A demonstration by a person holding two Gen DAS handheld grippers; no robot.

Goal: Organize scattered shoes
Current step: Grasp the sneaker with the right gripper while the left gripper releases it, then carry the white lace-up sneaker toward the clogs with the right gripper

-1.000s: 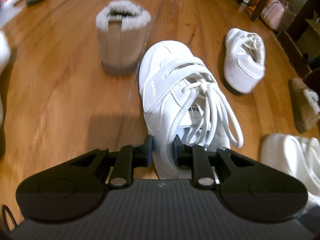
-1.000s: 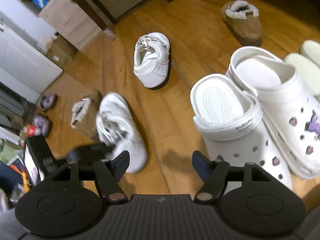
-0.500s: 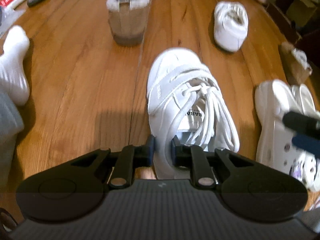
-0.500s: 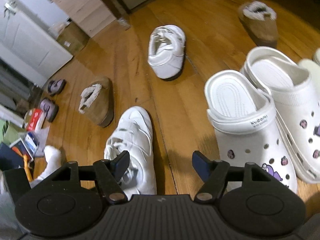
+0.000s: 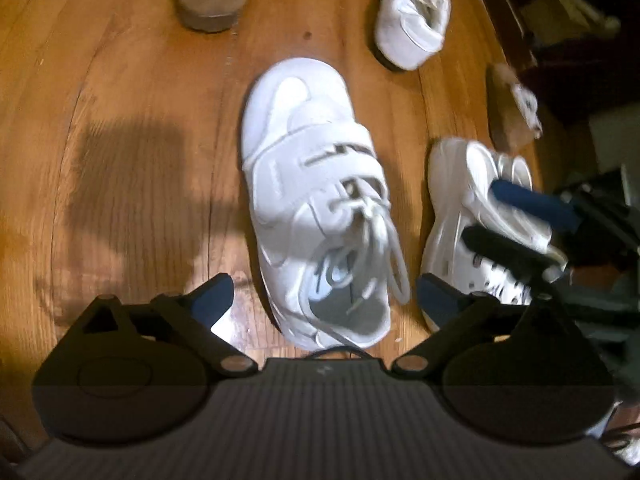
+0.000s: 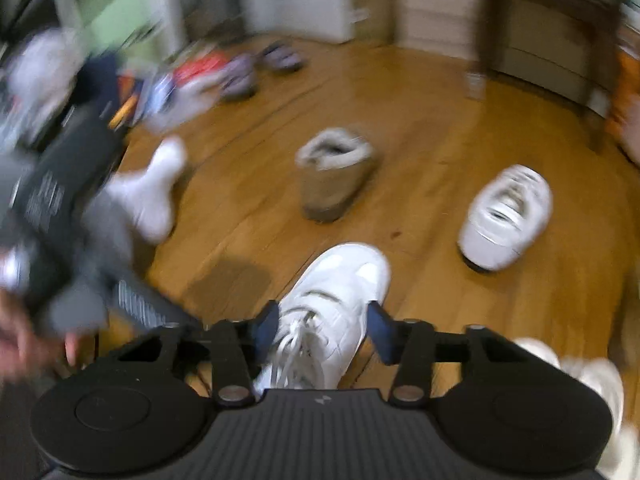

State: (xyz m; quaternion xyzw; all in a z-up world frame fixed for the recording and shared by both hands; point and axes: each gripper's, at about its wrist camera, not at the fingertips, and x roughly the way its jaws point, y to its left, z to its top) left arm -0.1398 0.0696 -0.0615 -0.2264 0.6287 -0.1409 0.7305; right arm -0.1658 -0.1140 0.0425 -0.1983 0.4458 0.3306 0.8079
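While the left gripper (image 5: 324, 300) swings its jaws out wide, the strapped white sneaker (image 5: 316, 216) sits flat on the wooden floor (image 5: 120, 80), toe pointing away, laces spilling loose over the tongue. Its heel lies right between those spread fingers, and neither blue pad touches it, with clear floor on both sides.

Over to the right gripper (image 6: 324, 330): its jaws are closing in. From its own camera the same sneaker shows in the gap between the fingers. A strip of floor is visible between the right-hand pad and the shoe. The left-hand pad overlaps the lace side, and the blur makes contact there impossible to call. Nothing is clamped.

Seen from the left wrist, those right fingers hang in front of a white clog (image 5: 452, 200), which lies just to the right of the sneaker, close alongside but apart from it.

Further out, beyond the sneaker's toe and to the left, a tan fur-lined boot (image 6: 336, 176) stands upright. Beyond the toe and to the right is the second white sneaker (image 6: 504, 216), well apart, opening facing this way. A tan slipper (image 5: 512, 112) rests past the clog. Left of the sneaker is a foot in a white sock (image 6: 148, 196). Far behind, small purple shoes (image 6: 280, 56) sit at the floor's edge, blurred.
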